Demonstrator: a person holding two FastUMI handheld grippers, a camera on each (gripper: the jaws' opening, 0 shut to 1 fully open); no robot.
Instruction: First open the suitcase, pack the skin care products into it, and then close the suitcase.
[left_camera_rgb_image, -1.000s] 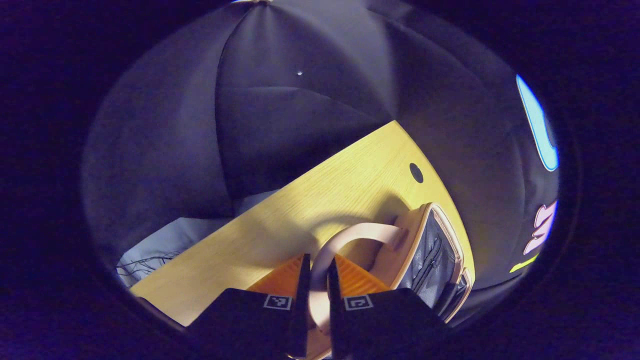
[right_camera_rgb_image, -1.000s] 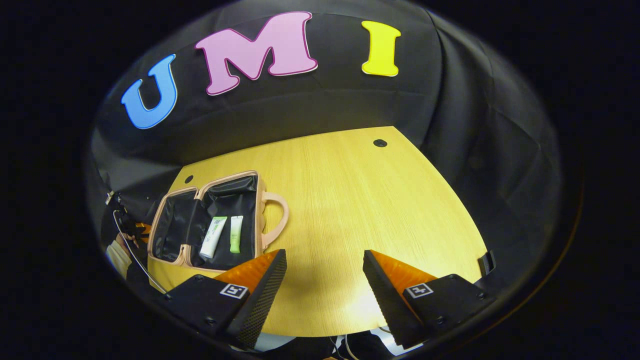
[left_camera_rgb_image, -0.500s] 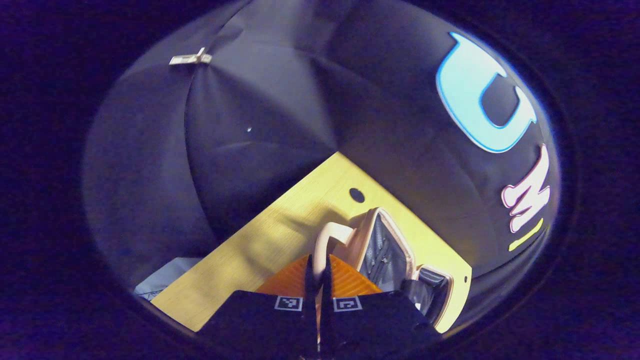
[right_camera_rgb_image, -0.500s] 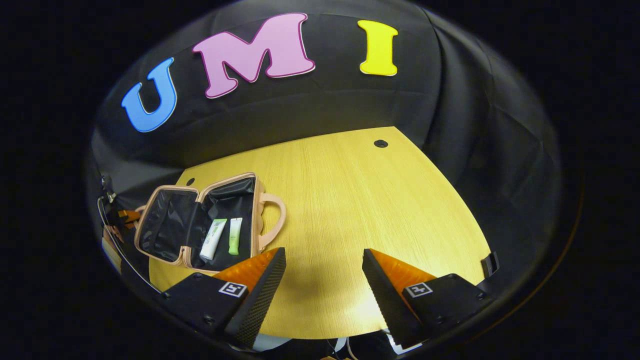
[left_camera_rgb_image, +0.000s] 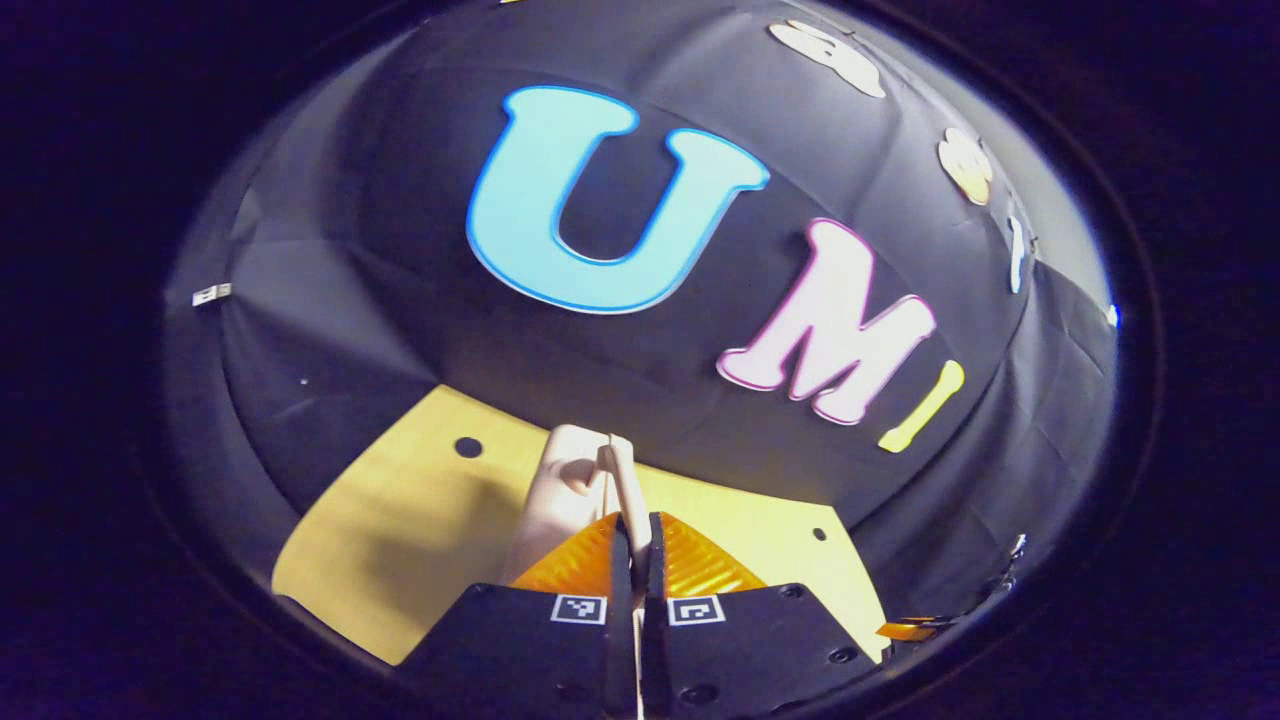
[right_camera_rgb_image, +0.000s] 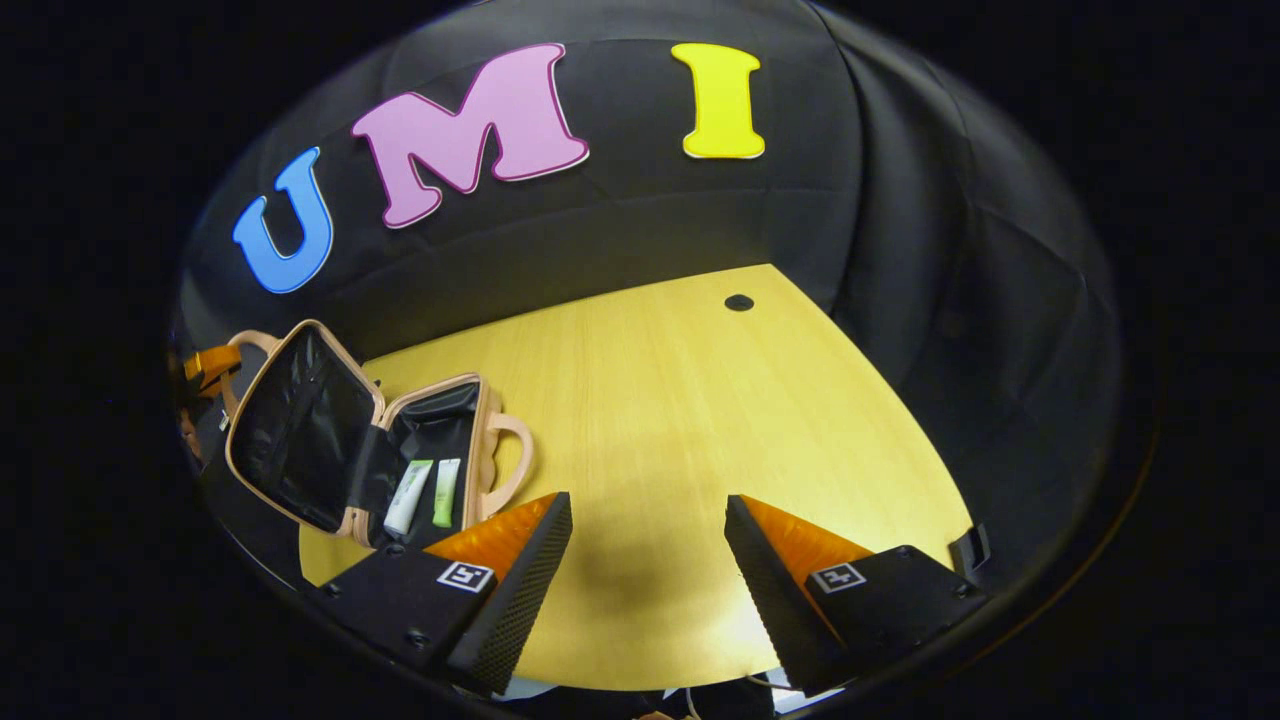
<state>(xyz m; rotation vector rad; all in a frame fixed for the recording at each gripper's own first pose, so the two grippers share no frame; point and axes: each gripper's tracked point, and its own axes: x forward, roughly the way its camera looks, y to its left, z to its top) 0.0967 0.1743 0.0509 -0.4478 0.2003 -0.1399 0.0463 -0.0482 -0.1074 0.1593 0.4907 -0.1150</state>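
A pale wooden table (right_camera_rgb_image: 700, 420) with round holes stands against black cloth walls (right_camera_rgb_image: 950, 250).

A yellow wooden table (right_camera_rgb_image: 690, 400) (two round dark holes, perhaps cable ports) stands against the black cloth wall (right_camera_rgb_image: 620, 225).

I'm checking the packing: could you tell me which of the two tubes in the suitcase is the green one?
The shorter tube, lying nearer the handle side of the suitcase; the other tube beside it is mostly white.

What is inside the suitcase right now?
In the right gripper view, the suitcase holds two tubes lying side by side, a white one and a green one. The right gripper's finger hides the compartment's near corner.
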